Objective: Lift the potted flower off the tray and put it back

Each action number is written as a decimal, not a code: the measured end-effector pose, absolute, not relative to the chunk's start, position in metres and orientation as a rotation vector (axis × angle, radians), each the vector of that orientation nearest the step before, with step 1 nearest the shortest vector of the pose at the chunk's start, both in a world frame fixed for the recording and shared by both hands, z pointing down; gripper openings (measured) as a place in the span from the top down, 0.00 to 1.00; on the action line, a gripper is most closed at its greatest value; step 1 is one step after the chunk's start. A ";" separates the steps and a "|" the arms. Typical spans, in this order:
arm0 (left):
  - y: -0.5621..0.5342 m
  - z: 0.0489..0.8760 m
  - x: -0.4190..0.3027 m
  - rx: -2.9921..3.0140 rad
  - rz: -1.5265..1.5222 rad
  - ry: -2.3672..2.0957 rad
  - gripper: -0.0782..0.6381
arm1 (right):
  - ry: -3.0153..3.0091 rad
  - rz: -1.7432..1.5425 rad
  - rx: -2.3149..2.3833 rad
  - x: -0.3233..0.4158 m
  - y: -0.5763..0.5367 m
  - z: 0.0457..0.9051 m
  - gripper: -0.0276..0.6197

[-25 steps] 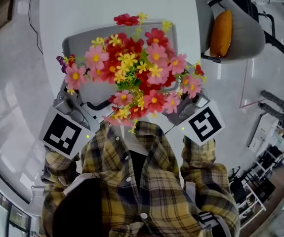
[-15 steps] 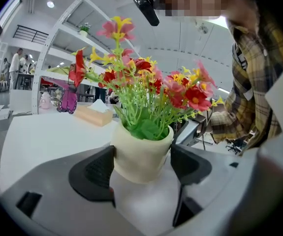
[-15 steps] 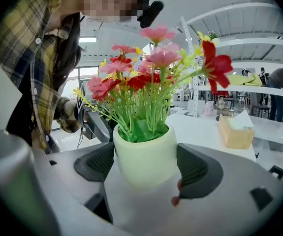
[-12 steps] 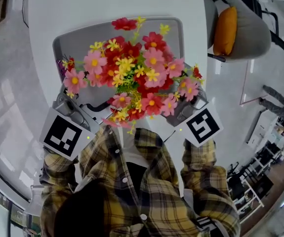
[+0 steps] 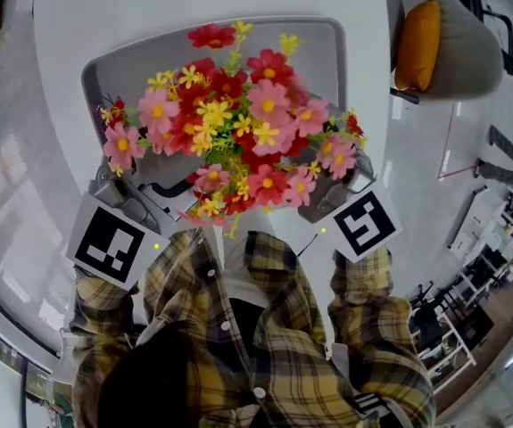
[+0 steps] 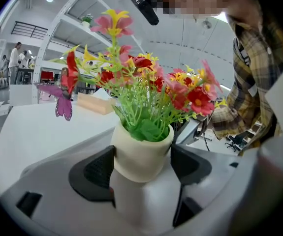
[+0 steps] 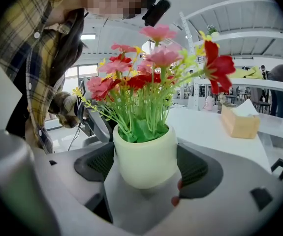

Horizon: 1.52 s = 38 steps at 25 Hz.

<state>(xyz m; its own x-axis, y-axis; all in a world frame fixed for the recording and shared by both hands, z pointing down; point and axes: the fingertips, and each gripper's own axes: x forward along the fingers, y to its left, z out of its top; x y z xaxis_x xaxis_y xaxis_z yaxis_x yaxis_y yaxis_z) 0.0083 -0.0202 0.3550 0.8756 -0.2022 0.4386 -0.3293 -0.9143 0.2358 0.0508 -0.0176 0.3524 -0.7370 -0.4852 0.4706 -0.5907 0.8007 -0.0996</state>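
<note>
Clearly both tools have hold of the potted flower (image 5: 238, 141), a smooth cream pot (image 6: 142, 154) crowned with a broad spray of red, pink and yellow blooms on thin green stems. It is over the middle of the near edge of the grey, round-cornered plastic tray (image 5: 327, 52), which lies toward the near edge of the white desk (image 5: 149, 7). Whether its base rests on the tray or hangs just above it I cannot tell, since the blooms cover it from above. The left gripper (image 6: 142, 173) has its black ribbed jaws pressed to either side of the pot just below the rim. The right gripper (image 7: 145, 170) pinches the same pot in the same way from the opposite side.

By my judgement the piece is light but top-heavy, with the wide spray sitting well above a small body. The glossy wall could slide between the pads, and the thin stems would bend or snag if squeezed. So the pot's body under the rim looks the right place to grip, never the greenery, and it wants keeping upright.

The grippers reach in from near-left and near-right and converge under the blooms, with their marker cubes (image 5: 118, 243) facing up and the plaid sleeves (image 5: 104, 301) tucked close to the body
</note>
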 end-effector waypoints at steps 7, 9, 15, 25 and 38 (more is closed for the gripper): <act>-0.023 0.355 0.008 2.766 0.626 -0.394 0.41 | -2.543 0.332 0.812 0.050 -0.019 0.354 0.37; -0.024 0.355 0.008 2.765 0.637 -0.394 0.41 | -2.534 0.322 0.814 0.050 -0.020 0.354 0.37; -0.024 0.356 0.006 2.770 0.660 -0.392 0.41 | -2.529 0.337 0.812 0.048 -0.019 0.357 0.37; -0.022 0.356 0.003 2.788 0.648 -0.375 0.41 | -2.572 0.372 0.825 0.046 -0.018 0.356 0.37; -0.020 0.353 -0.014 2.751 0.688 -0.429 0.41 | -2.540 0.453 0.862 0.058 -0.013 0.352 0.37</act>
